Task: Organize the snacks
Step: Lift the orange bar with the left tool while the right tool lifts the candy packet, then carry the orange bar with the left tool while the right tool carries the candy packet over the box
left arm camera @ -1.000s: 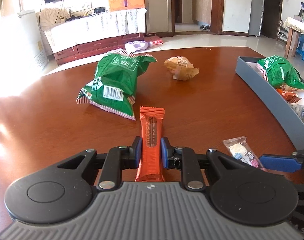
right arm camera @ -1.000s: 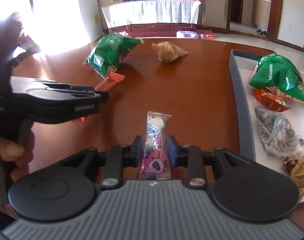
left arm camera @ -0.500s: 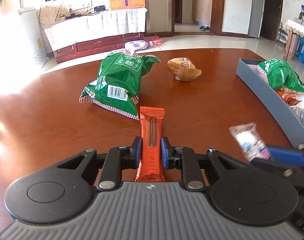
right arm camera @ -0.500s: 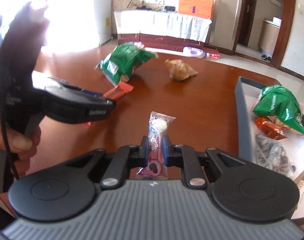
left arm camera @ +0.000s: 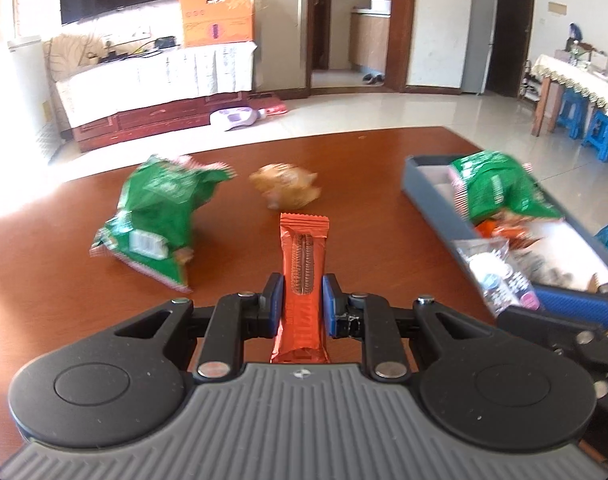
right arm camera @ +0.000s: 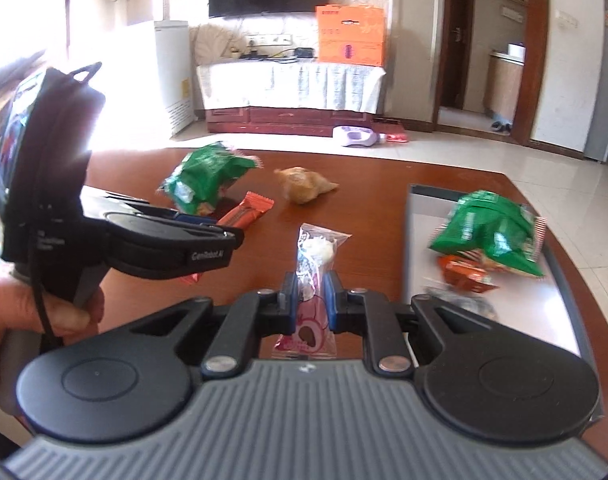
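My left gripper (left arm camera: 302,297) is shut on an orange snack bar (left arm camera: 304,248) and holds it above the brown table (left arm camera: 364,216). My right gripper (right arm camera: 307,295) is shut on a clear candy packet (right arm camera: 316,256) with a pink end, also held above the table. In the right wrist view the left gripper (right arm camera: 207,236) and its orange bar (right arm camera: 247,210) show at the left. The candy packet also shows at the right of the left wrist view (left arm camera: 500,272). A grey tray (right arm camera: 420,236) at the right holds a green bag (right arm camera: 492,232) and smaller snacks.
A green snack bag (left arm camera: 159,208) and a tan wrapped bun (left arm camera: 287,190) lie on the far part of the table. The tray's long wall (left arm camera: 436,204) runs along the right. Beyond the table are a TV cabinet (left arm camera: 159,92) and an open tiled floor.
Both grippers have risen from the table with their snacks. The right gripper closed on the candy packet and lifted it. Both views now sit higher and nearer the tray.
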